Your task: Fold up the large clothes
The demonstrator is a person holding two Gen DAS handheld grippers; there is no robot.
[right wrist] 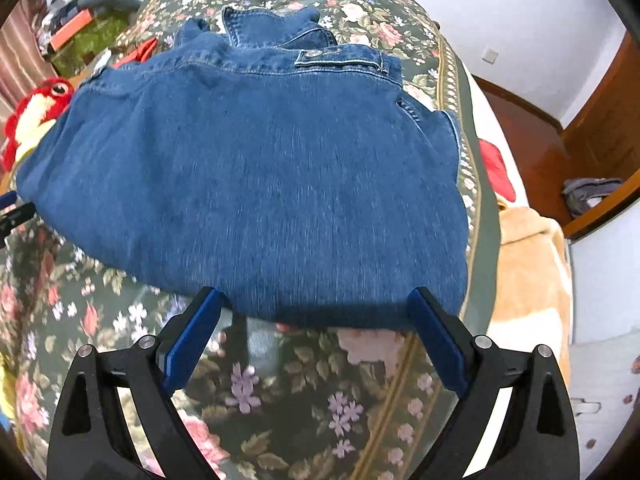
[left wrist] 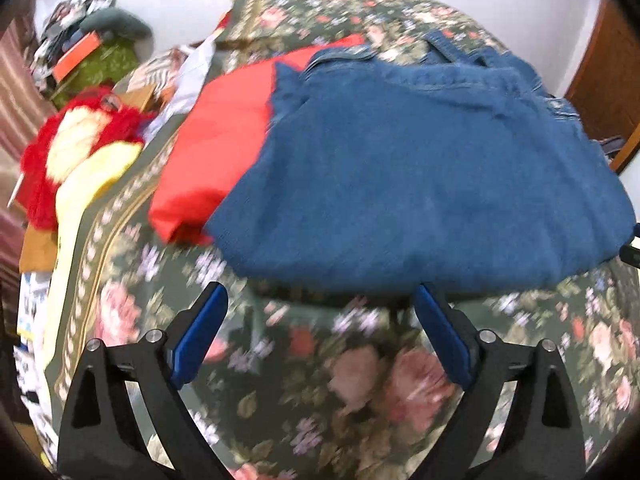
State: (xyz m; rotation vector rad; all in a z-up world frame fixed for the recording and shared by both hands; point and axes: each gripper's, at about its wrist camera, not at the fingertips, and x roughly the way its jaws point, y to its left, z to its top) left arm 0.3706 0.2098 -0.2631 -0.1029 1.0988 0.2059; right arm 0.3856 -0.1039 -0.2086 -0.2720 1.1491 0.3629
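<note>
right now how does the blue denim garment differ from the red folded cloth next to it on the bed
The blue denim garment is far larger than the red folded cloth. The denim shows seams, a collar and a buttoned tab; the red cloth looks plain and smooth. The denim overlaps the red cloth's edge. Both lie folded on the floral bedspread.

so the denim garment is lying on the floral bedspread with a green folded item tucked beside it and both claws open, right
Not quite: the folded item beside the denim garment is red, not green, as the left wrist view shows. The rest holds: the denim lies on the floral bedspread, and the left claw and right claw are both open with nothing between their pads.
</note>
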